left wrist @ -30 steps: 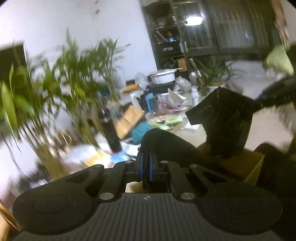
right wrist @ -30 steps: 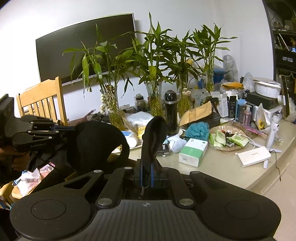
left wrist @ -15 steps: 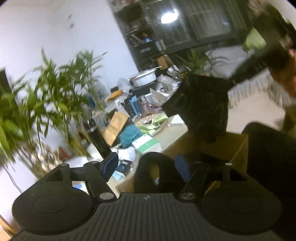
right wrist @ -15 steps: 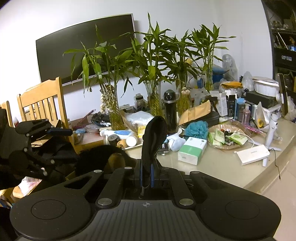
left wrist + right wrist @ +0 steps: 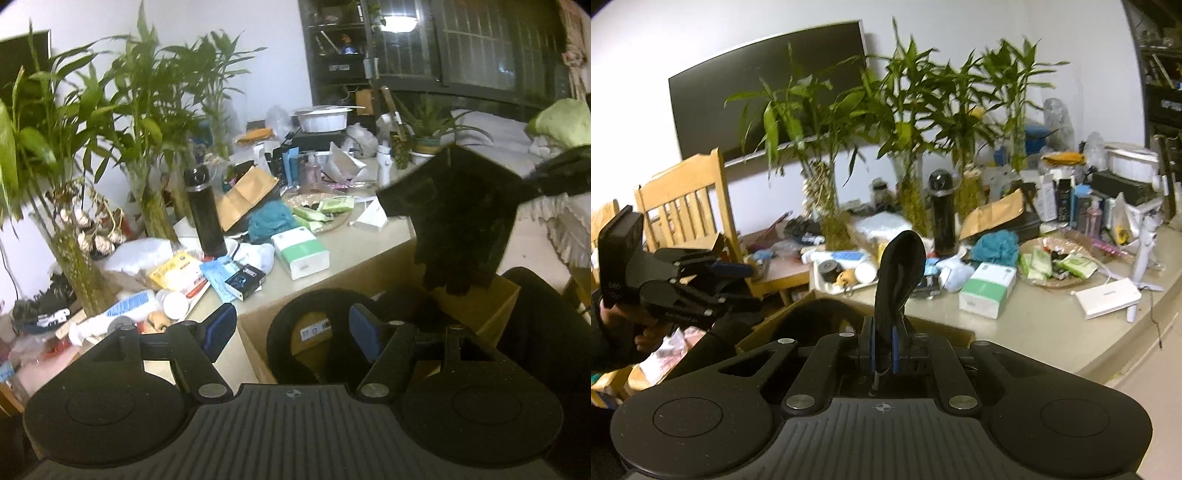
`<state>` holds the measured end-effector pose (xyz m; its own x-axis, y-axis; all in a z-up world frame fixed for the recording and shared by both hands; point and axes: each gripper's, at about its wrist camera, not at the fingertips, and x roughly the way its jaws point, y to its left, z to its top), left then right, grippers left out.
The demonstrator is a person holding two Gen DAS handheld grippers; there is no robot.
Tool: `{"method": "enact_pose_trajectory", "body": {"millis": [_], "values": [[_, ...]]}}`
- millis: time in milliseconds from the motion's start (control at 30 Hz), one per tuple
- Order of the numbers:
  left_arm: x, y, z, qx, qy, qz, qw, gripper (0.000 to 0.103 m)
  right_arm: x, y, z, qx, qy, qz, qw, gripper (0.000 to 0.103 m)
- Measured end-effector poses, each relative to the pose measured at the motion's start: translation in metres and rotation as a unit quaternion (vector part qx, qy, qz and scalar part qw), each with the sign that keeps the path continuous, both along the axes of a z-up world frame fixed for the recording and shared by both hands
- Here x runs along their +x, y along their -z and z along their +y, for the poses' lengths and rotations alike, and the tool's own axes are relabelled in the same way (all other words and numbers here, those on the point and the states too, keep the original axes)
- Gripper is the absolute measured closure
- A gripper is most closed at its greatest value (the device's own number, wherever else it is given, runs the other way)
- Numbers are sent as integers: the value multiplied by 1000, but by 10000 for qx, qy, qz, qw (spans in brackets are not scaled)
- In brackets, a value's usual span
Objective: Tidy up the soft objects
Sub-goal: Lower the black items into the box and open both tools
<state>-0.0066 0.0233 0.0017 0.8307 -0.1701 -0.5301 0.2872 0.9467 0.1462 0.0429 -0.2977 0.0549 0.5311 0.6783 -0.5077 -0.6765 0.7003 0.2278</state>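
Left wrist view: our left gripper (image 5: 291, 330) stands with fingers apart over the cardboard box (image 5: 476, 308), nothing between them. Our right gripper (image 5: 882, 356) pinches a black cloth (image 5: 458, 218) hanging above that box.

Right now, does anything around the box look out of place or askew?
Only the black cloth: pinched by one corner in the shut right gripper, it dangles crooked over the far corner of the cardboard box, not yet inside. Nothing looks damaged.
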Motion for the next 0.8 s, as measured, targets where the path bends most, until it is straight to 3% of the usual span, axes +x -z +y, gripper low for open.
{"method": "enact_pose_trajectory", "body": {"millis": [33, 133, 200, 367, 633, 800], "values": [[1, 0, 1, -39, -25, 17, 10000, 36, 0, 2, 3, -86, -70, 69, 9999, 85], [2, 1, 5, -131, -92, 57, 9999, 36, 0, 12, 10, -376, -129, 177, 9991, 25], [1, 2, 6, -197, -122, 106, 9997, 36, -2, 15, 11, -393, -149, 159, 9990, 16], [5, 5, 11, -279, -186, 249, 9991, 36, 0, 21, 12, -445, -53, 246, 9987, 9], [7, 10, 14, -395, -228, 397, 9982, 36, 17, 36, 19, -554, 145, 303, 9979, 9], [7, 11, 12, -358, -197, 388, 9984, 36, 42, 54, 24, -722, 402, 402, 9958, 19]]}}
